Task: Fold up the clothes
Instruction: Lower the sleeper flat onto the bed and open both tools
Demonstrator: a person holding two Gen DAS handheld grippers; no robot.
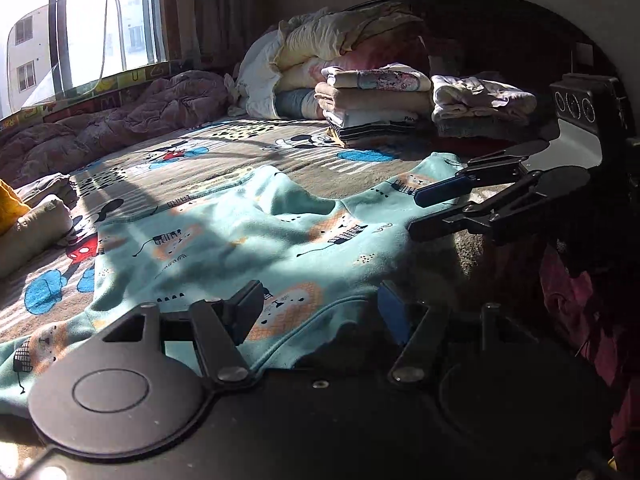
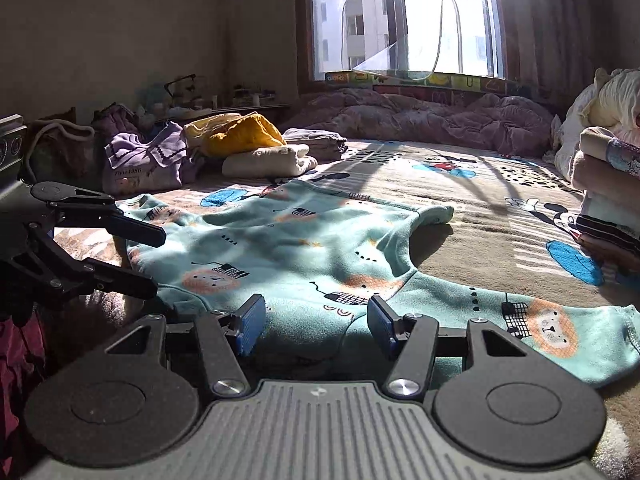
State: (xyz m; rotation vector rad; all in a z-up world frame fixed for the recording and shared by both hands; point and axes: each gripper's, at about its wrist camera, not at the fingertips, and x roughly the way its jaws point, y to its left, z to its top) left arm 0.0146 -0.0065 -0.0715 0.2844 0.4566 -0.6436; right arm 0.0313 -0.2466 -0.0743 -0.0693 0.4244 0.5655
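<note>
I am looking at a teal fleece top printed with little lions, lying spread on the bed right in front of me. It is looking soft, light and floppy, so I am expecting it to sag and bunch wherever I lift it; nothing fragile here, and the nap should keep it from slipping between the pads. I am judging the hem and the sleeve ends the best places to pinch, one layer edge at a time.

My right hand-held gripper is hovering just above the near edge with its jaws standing partly apart and nothing between them. My left hand-held gripper is likewise gaping over the cloth, gripping nothing.

The bed is wearing a plush cartoon-mouse blanket, soft and yielding, so creases may be hard to press flat. A stack of folded clothes is sitting at the far side, beside heaped bedding. Unfolded garments, a yellow one among them, are waiting at the other side. Sun is streaming through the window, throwing hard shadows.
</note>
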